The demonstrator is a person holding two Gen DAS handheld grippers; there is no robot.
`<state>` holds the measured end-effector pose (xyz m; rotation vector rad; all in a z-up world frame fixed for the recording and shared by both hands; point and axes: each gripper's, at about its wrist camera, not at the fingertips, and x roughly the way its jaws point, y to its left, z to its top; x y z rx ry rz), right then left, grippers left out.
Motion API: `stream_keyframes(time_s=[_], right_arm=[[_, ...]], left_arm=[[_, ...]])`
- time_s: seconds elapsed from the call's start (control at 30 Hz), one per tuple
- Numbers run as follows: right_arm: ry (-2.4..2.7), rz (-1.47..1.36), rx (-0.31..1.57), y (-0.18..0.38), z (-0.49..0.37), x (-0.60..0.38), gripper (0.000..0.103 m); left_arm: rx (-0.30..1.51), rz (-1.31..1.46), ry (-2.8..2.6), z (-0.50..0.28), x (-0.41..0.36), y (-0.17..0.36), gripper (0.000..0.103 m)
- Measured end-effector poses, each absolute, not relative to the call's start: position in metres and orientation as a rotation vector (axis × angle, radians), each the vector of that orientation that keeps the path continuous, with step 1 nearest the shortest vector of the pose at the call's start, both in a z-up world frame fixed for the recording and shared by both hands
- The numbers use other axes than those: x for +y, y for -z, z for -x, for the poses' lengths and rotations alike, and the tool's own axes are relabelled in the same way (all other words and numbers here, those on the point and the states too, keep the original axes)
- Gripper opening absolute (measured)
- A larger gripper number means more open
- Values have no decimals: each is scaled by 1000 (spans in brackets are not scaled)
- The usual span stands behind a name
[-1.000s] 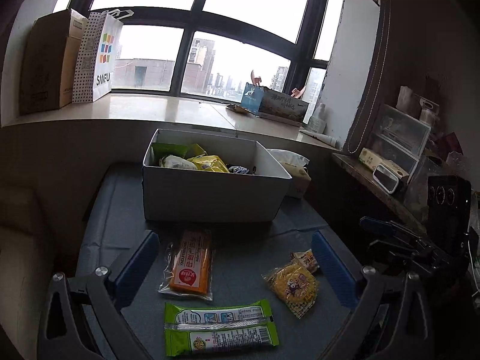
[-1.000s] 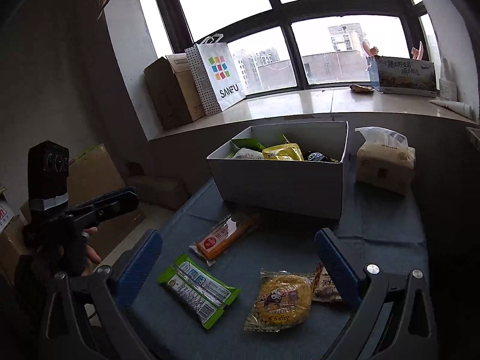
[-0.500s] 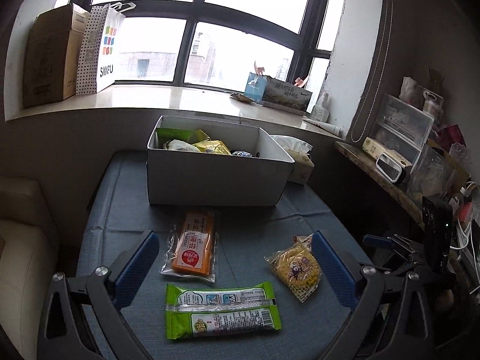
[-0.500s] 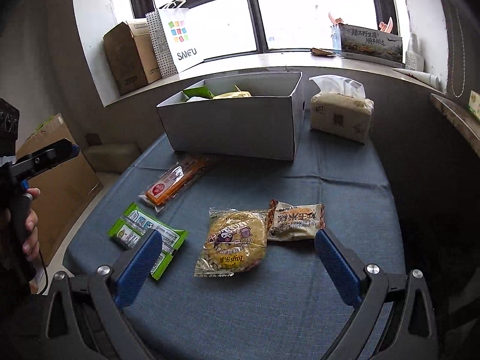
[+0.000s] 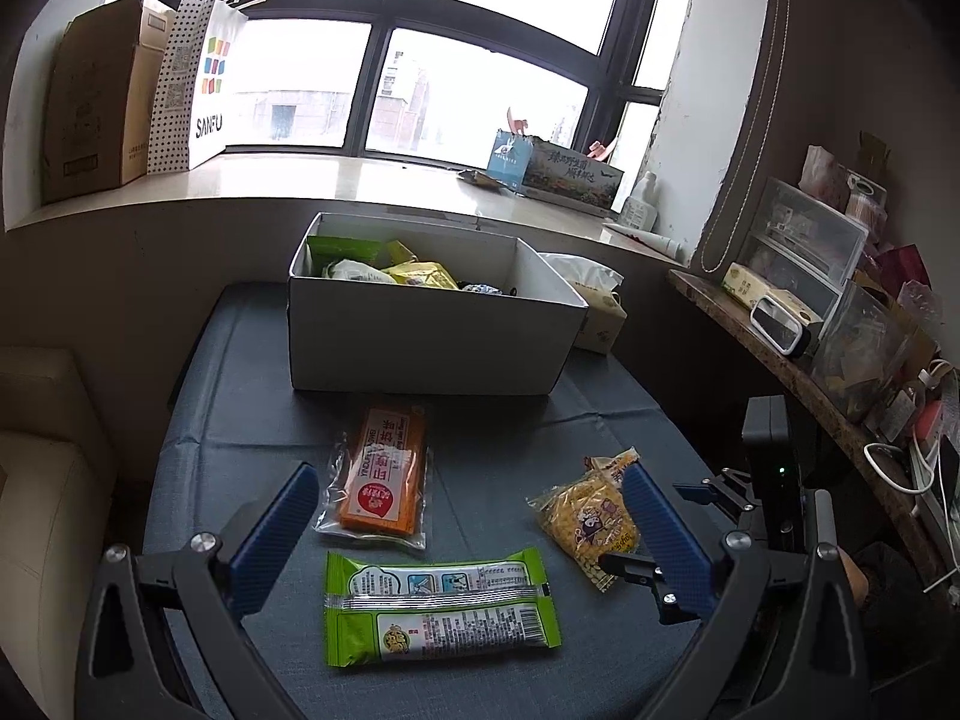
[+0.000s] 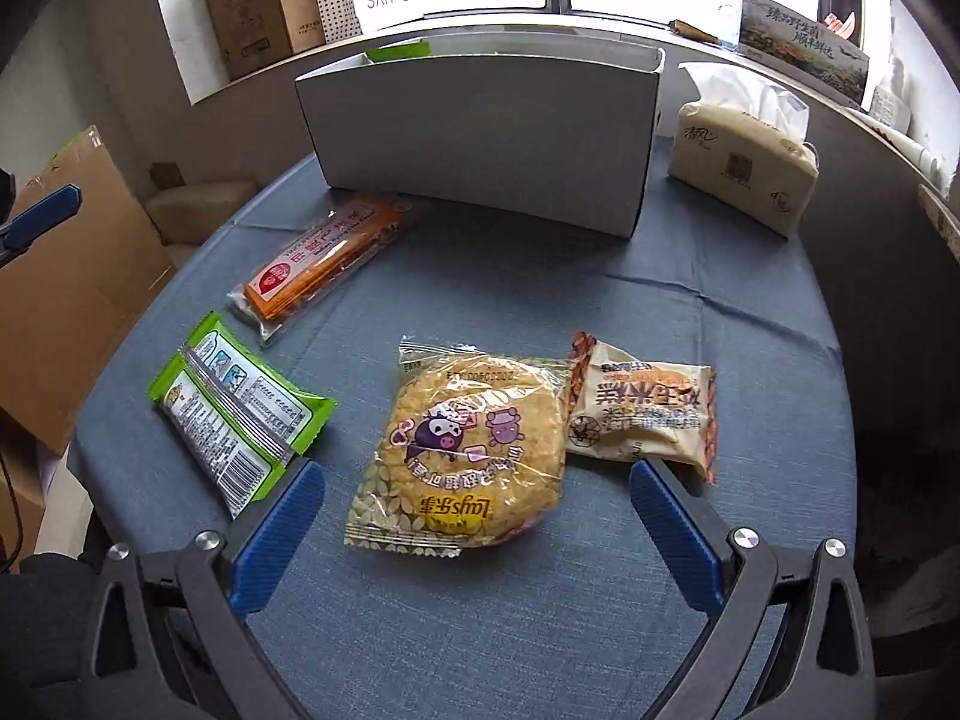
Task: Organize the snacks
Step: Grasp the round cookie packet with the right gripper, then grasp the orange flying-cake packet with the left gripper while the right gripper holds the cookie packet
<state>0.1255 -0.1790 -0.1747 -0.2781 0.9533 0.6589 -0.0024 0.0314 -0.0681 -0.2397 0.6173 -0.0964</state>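
Note:
A white box (image 5: 420,336) (image 6: 480,138) with several snacks inside stands at the back of the blue table (image 6: 540,630). In front of it lie an orange packet (image 5: 384,474) (image 6: 324,261), a green packet (image 5: 441,606) (image 6: 237,411), a round yellow Lay's packet (image 6: 468,450) (image 5: 585,519) and a small beige rice-cake packet (image 6: 645,411). My left gripper (image 5: 471,516) is open and empty, above the green and orange packets. My right gripper (image 6: 474,510) is open and empty, low over the yellow packet, its fingers either side of it.
A tissue pack (image 6: 744,150) sits right of the box. A cardboard box (image 5: 90,102) and a SANFU bag (image 5: 198,84) stand on the windowsill. A cluttered shelf (image 5: 810,324) runs along the right. A beige seat (image 5: 42,480) is left of the table.
My right gripper has moved forward and down toward the yellow packet, which now fills the space between its fingers. My left gripper has pulled back and risen slightly. Both stay open.

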Motion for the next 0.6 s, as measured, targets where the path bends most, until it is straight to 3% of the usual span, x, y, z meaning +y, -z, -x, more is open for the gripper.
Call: stream_keyframes(time_s=[0.17, 0.2, 0.27, 0.6], right_arm=[[-588, 374, 1001, 197, -134, -155, 102], [-587, 391, 1001, 200, -133, -152, 90], [-620, 377, 988, 201, -130, -152, 82], [-655, 247, 947, 181, -127, -179, 79]], left_arm=[[622, 243, 86, 3, 37, 71, 103], [625, 244, 79, 3, 38, 72, 103], [634, 249, 68, 2, 41, 75, 103], [725, 203, 34, -24, 40, 103, 103]])
